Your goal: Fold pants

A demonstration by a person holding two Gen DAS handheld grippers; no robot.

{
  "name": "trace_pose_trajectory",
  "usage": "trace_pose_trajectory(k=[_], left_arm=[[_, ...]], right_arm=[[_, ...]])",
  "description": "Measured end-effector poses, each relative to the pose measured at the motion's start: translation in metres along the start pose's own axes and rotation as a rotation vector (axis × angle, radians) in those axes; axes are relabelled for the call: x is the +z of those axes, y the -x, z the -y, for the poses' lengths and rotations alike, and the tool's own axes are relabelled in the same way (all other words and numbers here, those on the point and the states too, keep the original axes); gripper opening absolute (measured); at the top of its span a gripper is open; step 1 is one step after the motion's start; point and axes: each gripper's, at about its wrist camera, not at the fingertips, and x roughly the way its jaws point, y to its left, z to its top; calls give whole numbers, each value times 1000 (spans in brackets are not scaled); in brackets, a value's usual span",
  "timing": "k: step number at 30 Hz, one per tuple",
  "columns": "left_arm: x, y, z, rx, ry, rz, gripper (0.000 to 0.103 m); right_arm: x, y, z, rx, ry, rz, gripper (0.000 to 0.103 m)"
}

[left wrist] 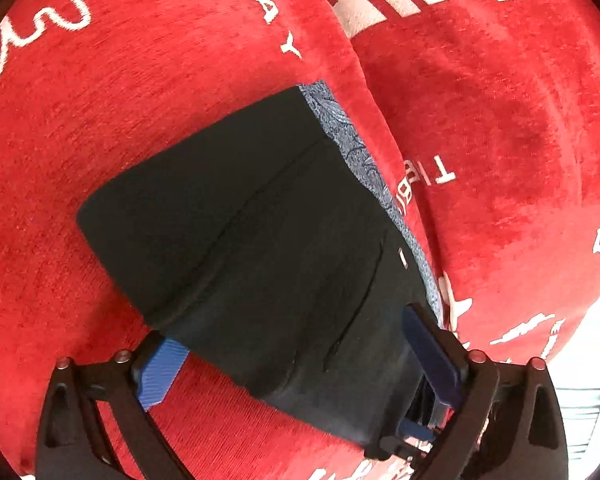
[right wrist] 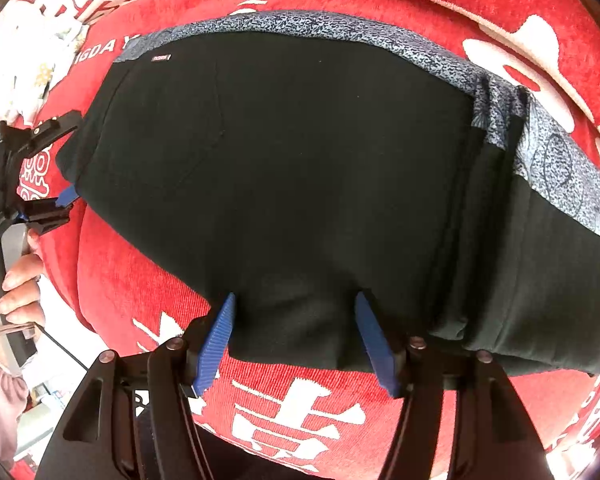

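The black pants lie folded in a thick stack on a red cloth, with a blue-grey patterned waistband lining along one edge. They also fill the right wrist view. My left gripper is open, its blue pads spread wide either side of one end of the stack. It shows at the left of the right wrist view. My right gripper is open, its blue pads straddling the near fold edge.
The red cloth carries white letters and characters and covers a soft rounded surface. A hand holds the left gripper's handle at the left edge. Pale clutter lies beyond the cloth at the upper left.
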Motion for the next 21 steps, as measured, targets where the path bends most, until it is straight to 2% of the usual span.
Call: trace_pose_trajectory(k=[3,4,8,9,11,12,13,14,16,17,18,19,21], left_arm=[[-1,0,9,49,4,16,100],[-3,1,15,41,-8,16,100],[-8,10,49,50,-129,57,100],[-7,7,54,74,-149,55,100],[-6,-4,57,168,-177,35,98],[-6,-9,57,220,-182,29,83],[-6,-13,56,287,-193,26,74],[-5,-17,54,351,-204,22,59],[-5,-15,52,367,-198,40,50],[-6,-13,54,390,-217,62,42],[-8,-12,59,414,-256,71,40],[-13,-13,67,456,-322,89,39],[-32,-21,89,593,-536,142,39]], right_arm=[[-1,0,0,0,2,-1,67],[-1,0,0,1,2,-2,67],[0,1,0,1,6,-2,67],[0,3,0,-5,6,2,67],[2,9,-3,-17,12,16,67],[4,15,-3,-20,17,28,67],[7,22,-5,-18,24,48,67],[11,29,-5,-16,28,64,67],[23,46,-6,-2,39,102,67],[33,54,-7,5,47,119,67],[42,60,-7,14,57,127,67],[50,65,-9,26,66,131,67],[72,75,-16,65,91,136,67]])
